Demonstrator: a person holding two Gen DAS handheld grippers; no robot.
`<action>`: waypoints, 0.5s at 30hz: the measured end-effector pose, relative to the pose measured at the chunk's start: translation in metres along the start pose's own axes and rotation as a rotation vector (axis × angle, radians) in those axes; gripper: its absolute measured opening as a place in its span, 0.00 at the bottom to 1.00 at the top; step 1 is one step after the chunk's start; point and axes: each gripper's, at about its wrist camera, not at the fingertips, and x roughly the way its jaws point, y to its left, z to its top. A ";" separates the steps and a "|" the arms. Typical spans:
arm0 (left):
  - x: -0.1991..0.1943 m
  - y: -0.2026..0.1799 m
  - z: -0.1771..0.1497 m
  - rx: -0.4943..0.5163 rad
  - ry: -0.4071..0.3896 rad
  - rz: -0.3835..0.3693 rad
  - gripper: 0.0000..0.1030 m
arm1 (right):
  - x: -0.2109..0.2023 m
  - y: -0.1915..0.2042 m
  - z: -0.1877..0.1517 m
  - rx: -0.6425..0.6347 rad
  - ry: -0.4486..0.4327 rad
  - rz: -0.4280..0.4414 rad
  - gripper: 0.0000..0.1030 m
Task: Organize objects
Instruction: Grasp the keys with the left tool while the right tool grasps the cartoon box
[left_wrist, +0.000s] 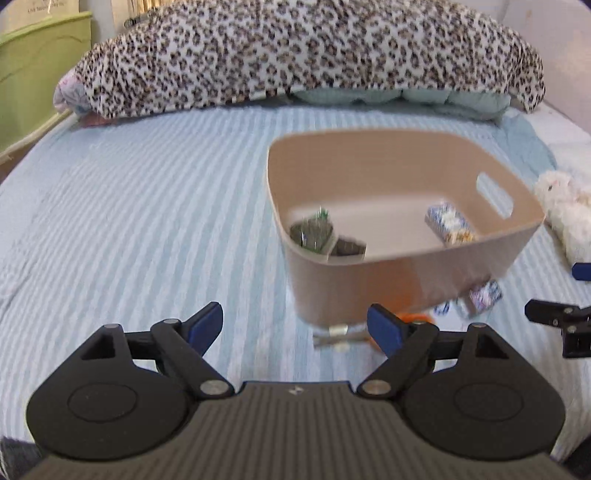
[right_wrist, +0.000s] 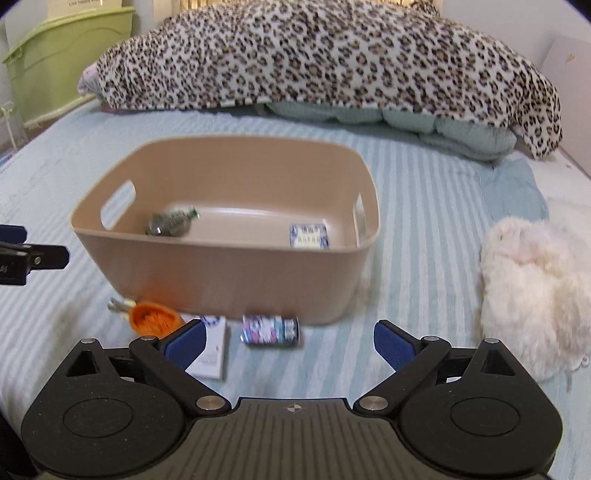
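While both tools hang over the striped bed (right_wrist: 424, 229), the left tool (left_wrist: 295, 330) and right tool (right_wrist: 290, 345) stand spread, pinching nothing. The beige bin (right_wrist: 221, 273) sits mid-bed, holding a dark pouch (right_wrist: 171, 222) and a blue-patterned box (right_wrist: 309, 235); a small can (right_wrist: 270, 330), white box (right_wrist: 212, 354) and orange item (right_wrist: 153, 317) lie along its near wall, a fluffy toy (right_wrist: 535, 291) toward the bed's right edge.

Soft even daylight, motion blur mid-frame, fisheye bending at edges, dark corners
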 end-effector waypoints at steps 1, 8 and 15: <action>0.005 0.000 -0.004 0.000 0.016 0.002 0.83 | 0.004 0.000 -0.003 0.002 0.010 -0.002 0.96; 0.037 -0.005 -0.030 -0.001 0.093 -0.017 0.83 | 0.036 -0.002 -0.020 0.037 0.091 -0.002 0.96; 0.070 -0.007 -0.036 0.002 0.138 -0.043 0.83 | 0.061 -0.006 -0.025 0.038 0.134 -0.030 0.96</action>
